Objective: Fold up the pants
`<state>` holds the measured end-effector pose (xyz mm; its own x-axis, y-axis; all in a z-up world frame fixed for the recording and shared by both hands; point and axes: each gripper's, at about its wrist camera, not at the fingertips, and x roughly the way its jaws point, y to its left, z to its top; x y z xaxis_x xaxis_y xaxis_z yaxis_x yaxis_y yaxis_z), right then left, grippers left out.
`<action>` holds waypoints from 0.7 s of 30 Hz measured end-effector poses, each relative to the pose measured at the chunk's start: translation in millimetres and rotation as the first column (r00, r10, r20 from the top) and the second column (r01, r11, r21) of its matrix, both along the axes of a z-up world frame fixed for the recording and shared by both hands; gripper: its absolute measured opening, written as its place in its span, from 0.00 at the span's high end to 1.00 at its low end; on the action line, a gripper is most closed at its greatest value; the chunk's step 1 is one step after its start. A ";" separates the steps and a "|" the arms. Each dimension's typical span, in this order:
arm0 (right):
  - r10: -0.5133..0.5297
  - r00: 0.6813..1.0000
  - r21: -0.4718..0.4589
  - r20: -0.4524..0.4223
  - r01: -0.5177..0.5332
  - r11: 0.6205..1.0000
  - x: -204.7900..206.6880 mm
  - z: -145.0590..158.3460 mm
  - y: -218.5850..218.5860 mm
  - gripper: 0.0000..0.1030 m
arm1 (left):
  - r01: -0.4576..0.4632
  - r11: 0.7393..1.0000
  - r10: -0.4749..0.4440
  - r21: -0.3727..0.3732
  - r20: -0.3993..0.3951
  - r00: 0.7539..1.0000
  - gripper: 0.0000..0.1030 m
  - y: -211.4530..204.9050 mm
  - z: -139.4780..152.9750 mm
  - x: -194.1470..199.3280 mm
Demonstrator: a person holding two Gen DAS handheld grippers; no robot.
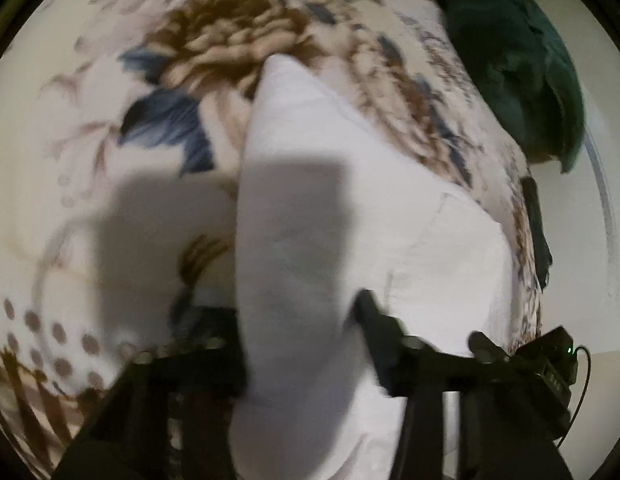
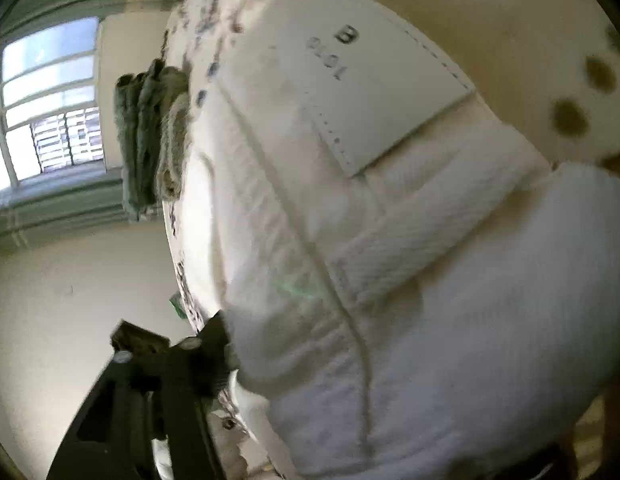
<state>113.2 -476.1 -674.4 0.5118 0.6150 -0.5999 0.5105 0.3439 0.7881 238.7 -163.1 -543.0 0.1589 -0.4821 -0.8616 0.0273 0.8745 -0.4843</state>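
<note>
White pants point(image 1: 350, 208) lie on a floral bedsheet point(image 1: 213, 52). In the left wrist view a fold of the pants rises between my left gripper's point(image 1: 301, 340) black fingers point(image 1: 374, 320), which are shut on it. In the right wrist view the pants' waistband point(image 2: 410, 220) with a white label patch point(image 2: 382, 92) fills the frame. My right gripper point(image 2: 310, 360) is shut on the waistband cloth; only its left finger point(image 2: 213, 344) shows, the other is hidden behind the fabric.
A dark green garment point(image 1: 510, 64) lies at the bed's far right edge. A grey-green folded cloth point(image 2: 149, 136) sits on the bed edge near a window point(image 2: 45, 108). A pale wall point(image 2: 69, 300) lies beyond the bed.
</note>
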 end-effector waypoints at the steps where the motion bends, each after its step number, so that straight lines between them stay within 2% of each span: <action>1: 0.005 1.000 -0.023 -0.005 -0.005 1.000 -0.2 5.3 1.3 0.49 | -0.005 1.000 0.005 -0.007 0.011 1.000 0.76 0.6 5.2 -2.6; 6: 0.024 1.000 -0.065 -0.001 -0.024 0.998 6.8 33.7 5.5 0.54 | -0.033 0.999 0.035 -0.042 0.051 0.998 0.80 6.7 38.4 -10.7; 12: 0.061 0.997 -0.085 0.043 -0.057 0.995 8.7 97.7 -1.1 0.56 | -0.061 0.996 0.066 -0.058 0.093 0.993 0.80 12.5 96.7 -4.3; 16: 0.100 0.990 -0.108 0.097 -0.089 0.990 37.8 149.4 4.8 0.56 | -0.092 0.992 0.103 -0.082 0.140 0.985 0.80 17.6 143.1 24.0; 21: 0.113 0.976 -0.145 0.187 -0.086 0.986 103.6 218.1 20.5 0.56 | -0.095 0.988 0.119 -0.119 0.219 0.968 0.80 38.7 197.1 99.5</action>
<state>216.9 -455.6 -456.4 0.5671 0.5887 -0.5761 0.3100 0.4954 0.8115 338.2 -124.4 -346.0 0.3981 -0.5390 -0.7423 0.0549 0.8217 -0.5673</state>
